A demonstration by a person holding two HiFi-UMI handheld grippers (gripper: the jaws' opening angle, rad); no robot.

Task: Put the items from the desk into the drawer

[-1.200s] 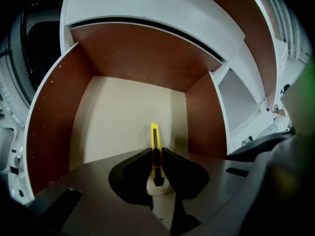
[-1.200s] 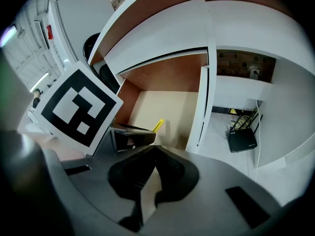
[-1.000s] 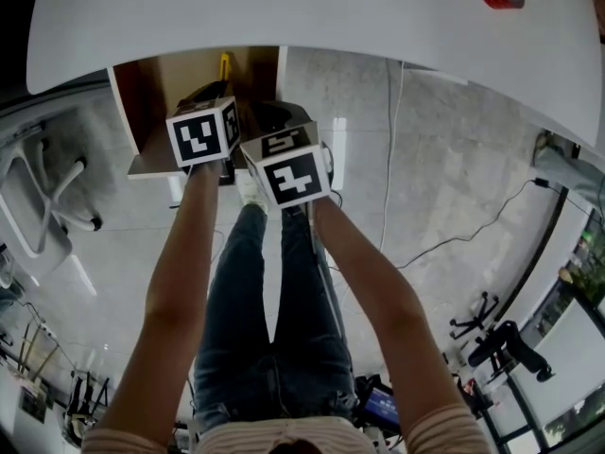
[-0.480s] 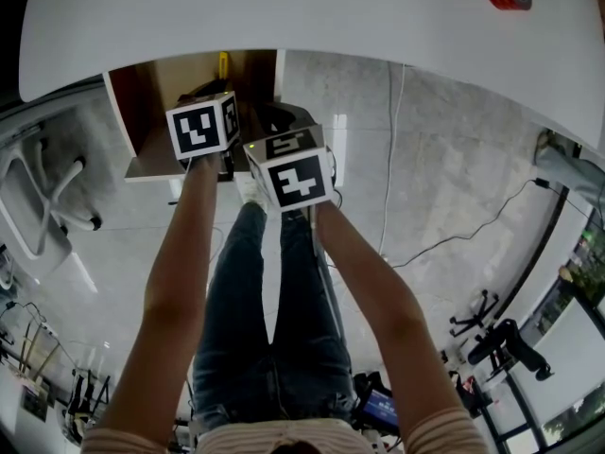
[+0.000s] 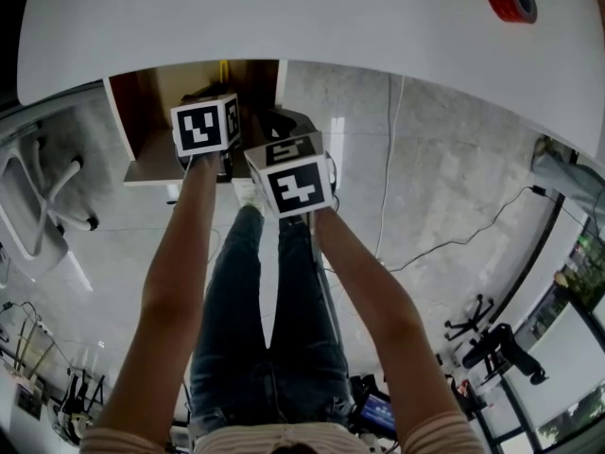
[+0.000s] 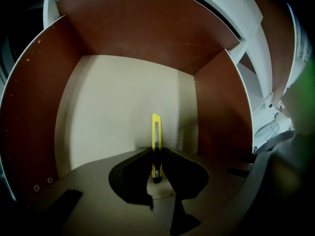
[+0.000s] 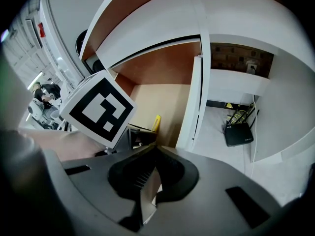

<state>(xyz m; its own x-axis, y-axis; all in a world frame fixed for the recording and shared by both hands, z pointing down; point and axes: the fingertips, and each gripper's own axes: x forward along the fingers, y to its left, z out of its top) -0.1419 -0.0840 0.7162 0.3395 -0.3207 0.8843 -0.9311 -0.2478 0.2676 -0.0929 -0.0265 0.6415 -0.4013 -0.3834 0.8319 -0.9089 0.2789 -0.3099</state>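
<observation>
One yellow knife [image 6: 156, 130] — clamped in the left claw [image 6: 156, 152].

Hand-held grippers: left [image 6: 156, 154] clamped, right [image 7: 156, 149] closed

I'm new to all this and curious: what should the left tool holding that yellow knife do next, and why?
Probably ease slightly lower and open its jaws. The left tool grips the yellow knife inside the open drawer, with the blade end pointing at its bare floor.
</observation>
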